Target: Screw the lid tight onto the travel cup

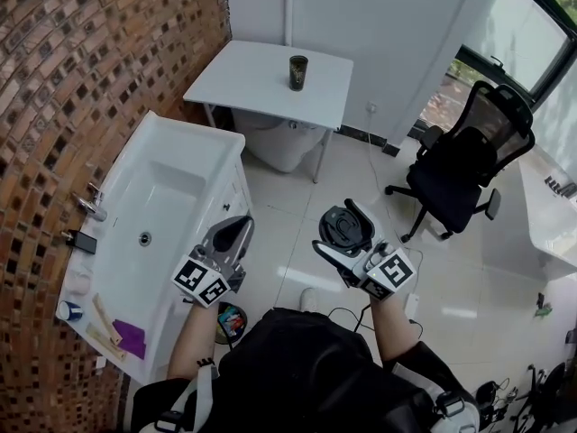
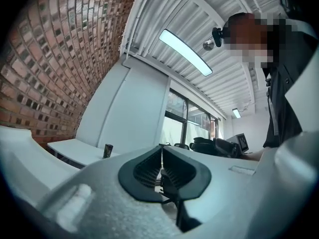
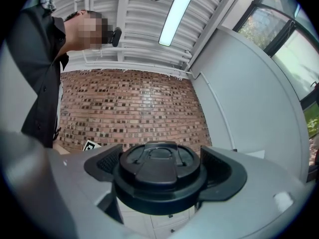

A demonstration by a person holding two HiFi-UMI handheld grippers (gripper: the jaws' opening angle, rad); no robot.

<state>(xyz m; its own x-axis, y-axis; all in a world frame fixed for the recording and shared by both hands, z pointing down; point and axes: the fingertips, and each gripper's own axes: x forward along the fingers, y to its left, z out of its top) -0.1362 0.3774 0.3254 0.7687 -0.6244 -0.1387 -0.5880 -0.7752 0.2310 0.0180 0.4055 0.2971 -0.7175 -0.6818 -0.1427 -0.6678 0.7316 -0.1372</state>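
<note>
- Gripping the lid [image 3: 158,173] by its rim, our right tongs [image 1: 347,234] hold the round black plastic disc, its flip tab on top.
- We carry our left tongs [image 1: 242,228] closed, their ribbed dark pads [image 2: 147,169] pressed together on nothing.
- Across the glossy tiled floor [image 1: 297,197], the travel cup [image 1: 298,72], a dark patterned cylinder, stands upright on the white table [image 1: 252,84], well apart from both tongs.
- A mottled brick wall [image 1: 81,79] flanks a smooth white sink [image 1: 194,142].
</note>
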